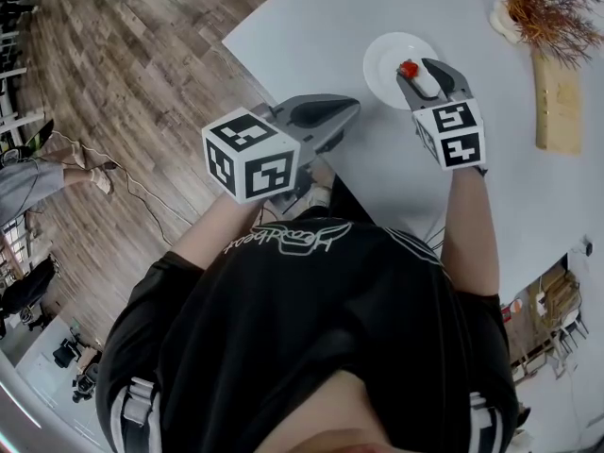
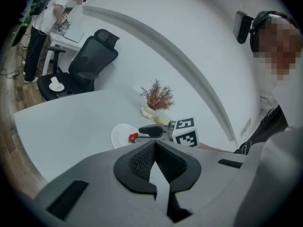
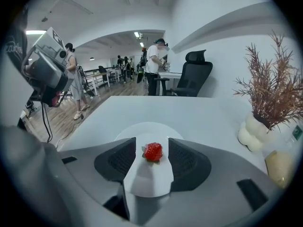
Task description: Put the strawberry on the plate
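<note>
1. Strawberry [image 3: 153, 151]: lies on the white plate [image 3: 124, 135], near the middle of the dish as the right gripper view shows it. The plate stands on the pale worktop [image 1: 311, 26].
2. Right tool [image 3: 152, 144]: jaws spread, one on each side of the berry. Bare plate shows on both sides between pads and fruit, so nothing is pinched. The tips hang low over the dish.
3. Left tool [image 2: 154, 145]: jaws pressed together at the tips, nothing between them. It is held off the worktop edge, well apart from the plate.
4. Task status (judgement): the berry rests on the plate and is free of the pads, so placement looks done.
5. Handling (judgement):
   - Light: small fruit, no real load on the jaws.
   - Soft and fragile: flesh bruises or splits under a firm pinch, so close only until the pads just bear.
   - Surface: bumpy and possibly moist, so some slip risk, though the ribbed pads should help.
   - Shape: rounded and tapered, so it can roll or squirt out if gripped near the point.
6. Where to hold (judgement): across the widest part of the body, pads on opposite flanks, clear of the narrow tip. I cannot tell whether a leafy cap is present.
</note>
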